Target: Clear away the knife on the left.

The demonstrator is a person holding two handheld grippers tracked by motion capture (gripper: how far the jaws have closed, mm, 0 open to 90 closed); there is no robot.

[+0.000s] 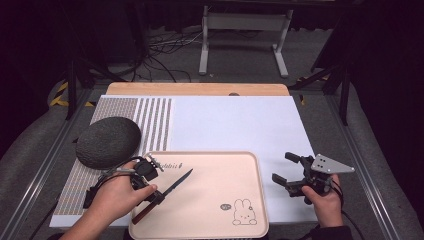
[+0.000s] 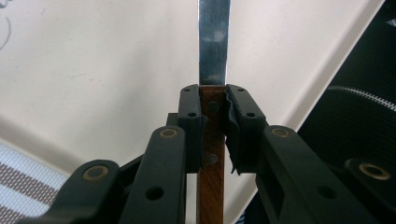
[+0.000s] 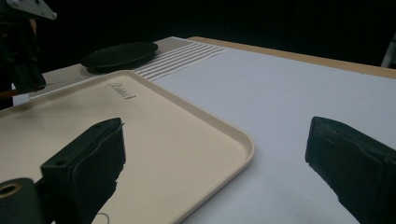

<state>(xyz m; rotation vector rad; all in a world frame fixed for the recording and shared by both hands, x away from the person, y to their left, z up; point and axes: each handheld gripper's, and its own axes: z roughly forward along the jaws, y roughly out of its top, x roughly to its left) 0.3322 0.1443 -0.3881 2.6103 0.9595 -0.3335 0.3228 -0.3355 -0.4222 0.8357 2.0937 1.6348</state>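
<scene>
The left claw [image 1: 152, 194] is clamped on the wooden handle of a knife [image 1: 167, 194], whose blade points out over the beige tray [image 1: 220, 170]; beside the tray on the white desk [image 1: 240, 125] the right claw [image 1: 286, 170] stands apart, holding nothing

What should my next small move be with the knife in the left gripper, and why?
Probably lower the left gripper a little and rest the knife flat on the tray before opening. The jaws clamp the wooden handle, and the blade points out over bare tray surface. The right gripper is open beside the tray, out of the way.
</scene>
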